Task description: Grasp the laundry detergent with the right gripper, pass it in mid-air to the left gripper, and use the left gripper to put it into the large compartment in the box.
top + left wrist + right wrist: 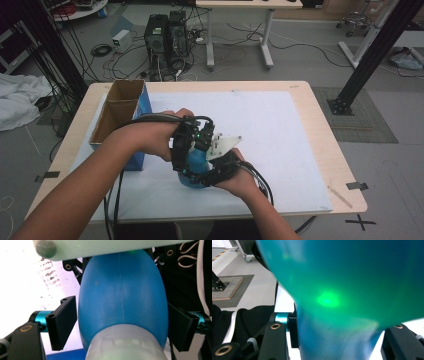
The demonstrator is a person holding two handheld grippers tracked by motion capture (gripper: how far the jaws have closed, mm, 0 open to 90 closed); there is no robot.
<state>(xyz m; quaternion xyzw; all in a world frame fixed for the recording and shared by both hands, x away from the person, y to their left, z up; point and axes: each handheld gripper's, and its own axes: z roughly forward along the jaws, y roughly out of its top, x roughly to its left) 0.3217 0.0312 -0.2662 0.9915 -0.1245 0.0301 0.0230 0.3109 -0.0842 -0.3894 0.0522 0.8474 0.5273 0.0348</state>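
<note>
Blue bulb (120,297) (no readable label) — right gripper (334,340) clamps it; left gripper (120,325) jaws flank it, contact unclear.

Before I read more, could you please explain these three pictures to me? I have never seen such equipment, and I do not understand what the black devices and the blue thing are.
No robot is here: a person holds two clamp tools. The high view looks down on a table covered by a white mat. The left hand-held gripper and the right hand-held gripper meet over a blue rubber bulb. An open cardboard box stands at the left.

The other two pictures come from small cameras riding on each tool. In the left gripper view, the bulb sits between two black jaws with a grey neck at its near end; the left-hand pad does not clearly touch it. In the right gripper view, the bulb is very close and blurred, and the jaws grip its narrow end.
</note>
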